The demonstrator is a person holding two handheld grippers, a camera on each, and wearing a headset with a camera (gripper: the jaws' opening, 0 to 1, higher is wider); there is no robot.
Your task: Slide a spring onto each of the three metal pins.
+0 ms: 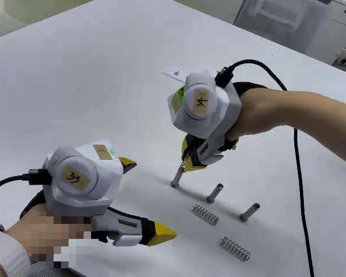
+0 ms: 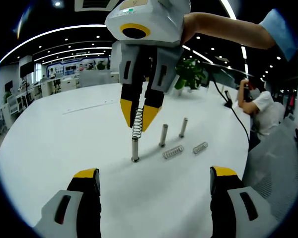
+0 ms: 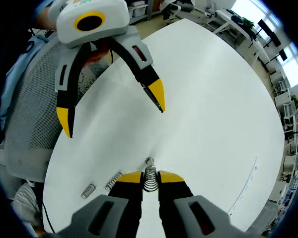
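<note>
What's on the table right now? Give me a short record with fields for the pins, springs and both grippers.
Surface: white tabletop
Pins: three short silver metal pins, upright in a row: first pin, second pin, third pin
Right gripper: jaws shut on a silver coil spring, its lower end at the first pin's top
Left gripper: jaws open, holding nothing
Loose springs: two silver coil springs lying flat, one by the second pin, one nearer the person
Bare pins: second pin, third pin
</note>
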